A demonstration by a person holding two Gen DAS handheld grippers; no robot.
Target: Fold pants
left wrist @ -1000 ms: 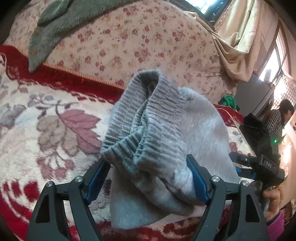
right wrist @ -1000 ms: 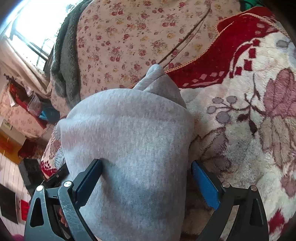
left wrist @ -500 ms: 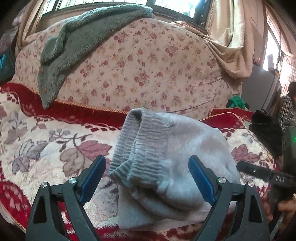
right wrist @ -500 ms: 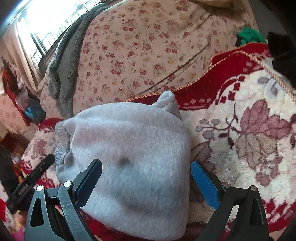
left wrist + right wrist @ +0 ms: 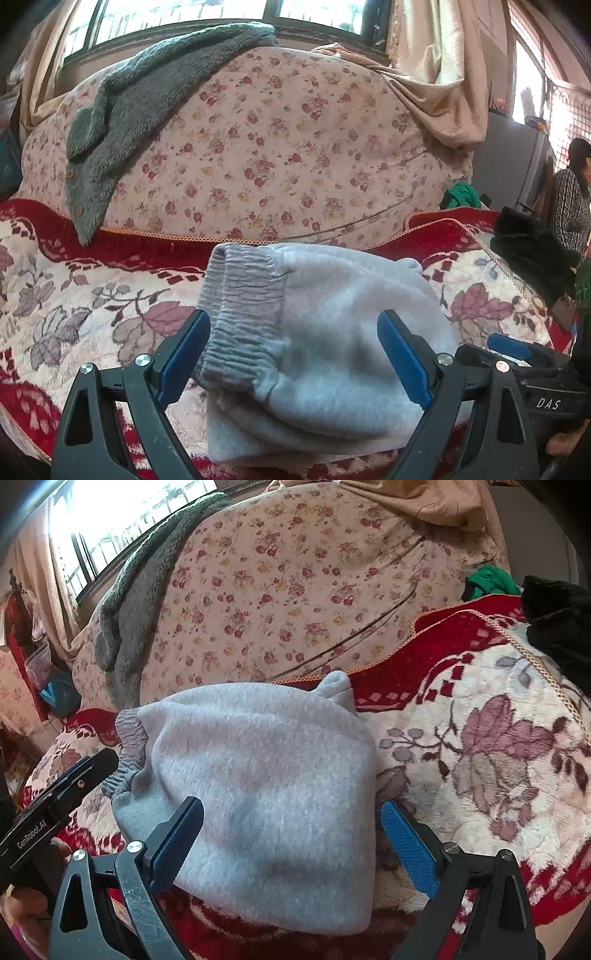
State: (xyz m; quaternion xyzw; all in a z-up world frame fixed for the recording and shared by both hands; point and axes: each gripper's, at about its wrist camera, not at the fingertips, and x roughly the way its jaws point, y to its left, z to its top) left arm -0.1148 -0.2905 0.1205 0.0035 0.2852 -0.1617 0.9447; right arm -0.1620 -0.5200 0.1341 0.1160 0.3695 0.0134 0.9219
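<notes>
The grey fleece pants (image 5: 325,332) lie folded into a compact bundle on the red and cream floral blanket (image 5: 92,306), ribbed waistband (image 5: 240,314) at the left side. My left gripper (image 5: 293,354) is open and empty, its blue-padded jaws standing apart in front of the bundle. In the right wrist view the pants (image 5: 266,768) lie between and beyond my open, empty right gripper (image 5: 291,838). Each view shows the other gripper at its edge: the right gripper (image 5: 517,354) in the left wrist view, the left gripper (image 5: 62,786) in the right wrist view.
A floral-covered backrest (image 5: 277,147) rises behind the blanket, with a grey-green fuzzy garment (image 5: 122,122) draped over it. A black cloth (image 5: 528,251) and a green cloth (image 5: 461,195) lie at the far right. A person (image 5: 572,192) sits beyond.
Both grippers have pulled back from the pants. The left gripper, which gripped the waistband a second ago, has let go; the bundle now rests on the blanket.
</notes>
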